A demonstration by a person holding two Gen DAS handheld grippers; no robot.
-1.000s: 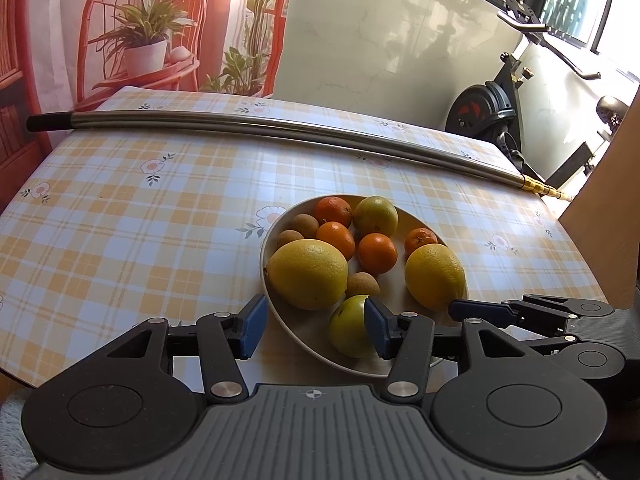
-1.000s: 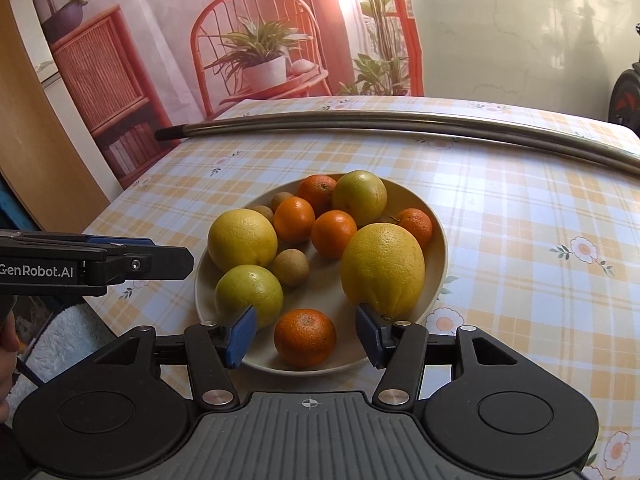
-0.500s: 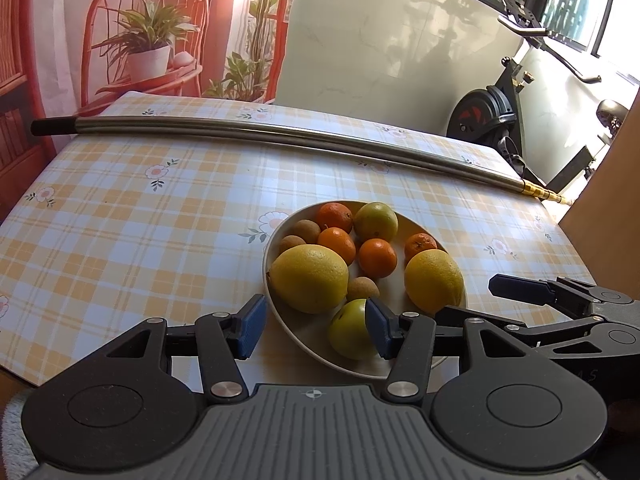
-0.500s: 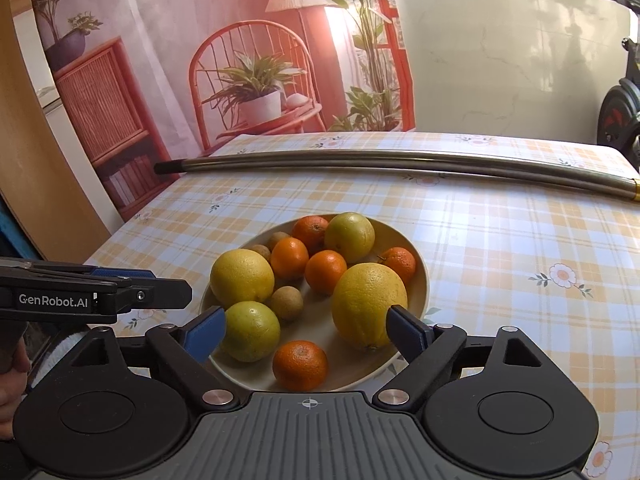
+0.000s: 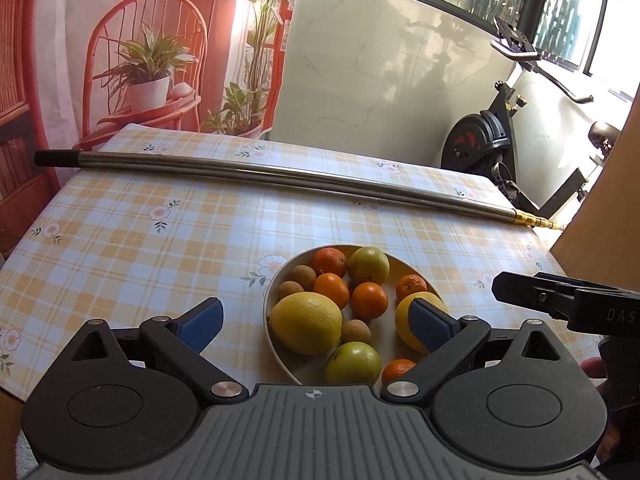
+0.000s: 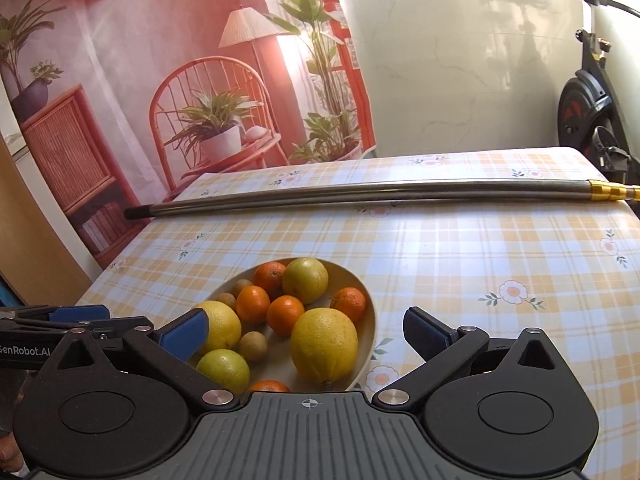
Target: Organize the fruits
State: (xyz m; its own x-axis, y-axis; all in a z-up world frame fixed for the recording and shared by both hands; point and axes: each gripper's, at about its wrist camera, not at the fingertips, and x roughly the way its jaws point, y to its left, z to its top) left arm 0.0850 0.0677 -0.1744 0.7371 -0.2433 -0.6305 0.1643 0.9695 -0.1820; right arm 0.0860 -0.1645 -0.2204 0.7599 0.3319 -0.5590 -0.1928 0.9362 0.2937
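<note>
Checked table (image 5: 160,240); fruit bowl (image 5: 276,280) near front; metal pole (image 5: 280,174) behind

left claw (image 5: 316,322): jaws opening wide, nothing gripped, lifting away from the bowl (image 5: 280,354) | right claw (image 6: 306,334): jaws opening wide, letting go of the orange (image 6: 270,386), rising | orange: now lying at the bowl's near rim

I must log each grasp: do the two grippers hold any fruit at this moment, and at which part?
Nothing is held. The left gripper and right gripper are both opening, with no fruit pressed between their pads; all fruit lies in the bowl.
</note>
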